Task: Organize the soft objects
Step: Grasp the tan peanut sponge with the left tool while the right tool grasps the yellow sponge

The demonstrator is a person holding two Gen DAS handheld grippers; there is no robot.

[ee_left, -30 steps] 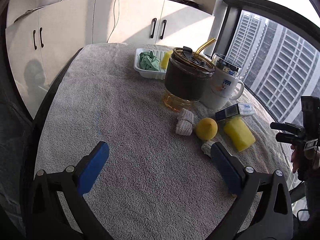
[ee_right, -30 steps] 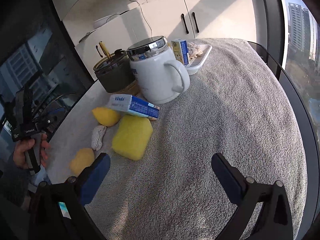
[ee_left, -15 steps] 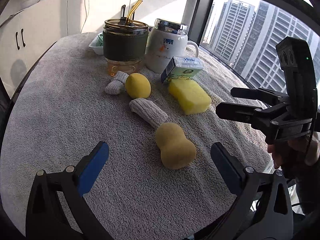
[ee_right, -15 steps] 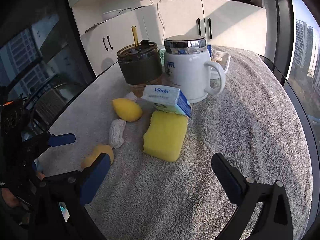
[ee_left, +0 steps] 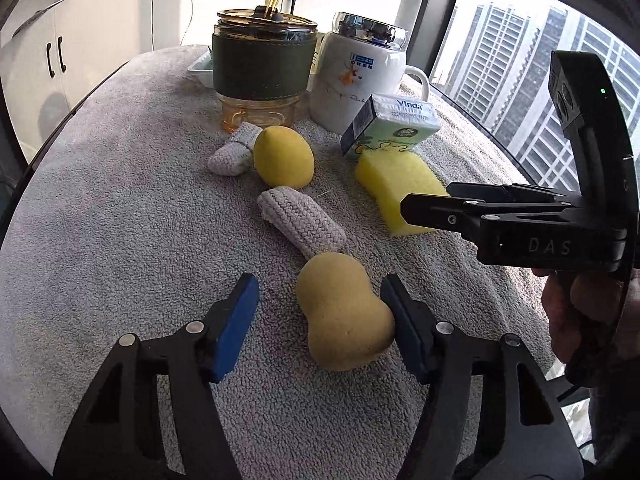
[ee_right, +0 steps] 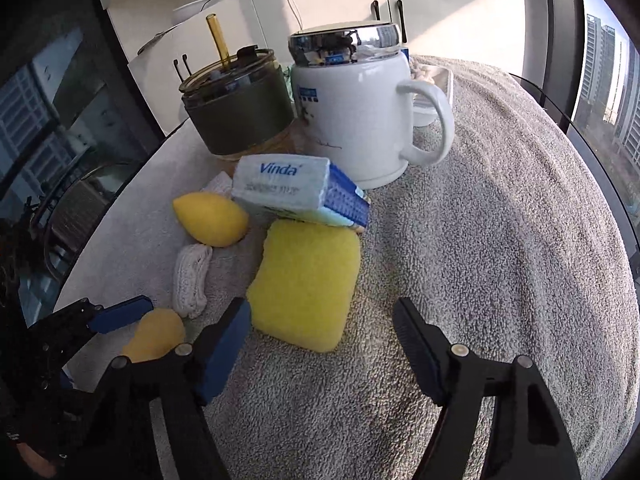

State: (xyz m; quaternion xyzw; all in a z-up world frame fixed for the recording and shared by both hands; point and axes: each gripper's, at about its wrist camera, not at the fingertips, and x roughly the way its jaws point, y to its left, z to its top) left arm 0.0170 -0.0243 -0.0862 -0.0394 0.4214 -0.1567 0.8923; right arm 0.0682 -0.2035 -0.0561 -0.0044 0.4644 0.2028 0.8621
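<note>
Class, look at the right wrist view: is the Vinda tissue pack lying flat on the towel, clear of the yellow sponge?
No. The tissue pack sits tilted, its lower edge resting on the back edge of the yellow sponge.

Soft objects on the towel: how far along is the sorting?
Nothing looks sorted yet. In hand: left tongs closing around the gourd-shaped sponge, only one pad touching; right tongs closing towards the yellow sponge. Left: lemon-shaped sponge, two knitted pieces.
</note>
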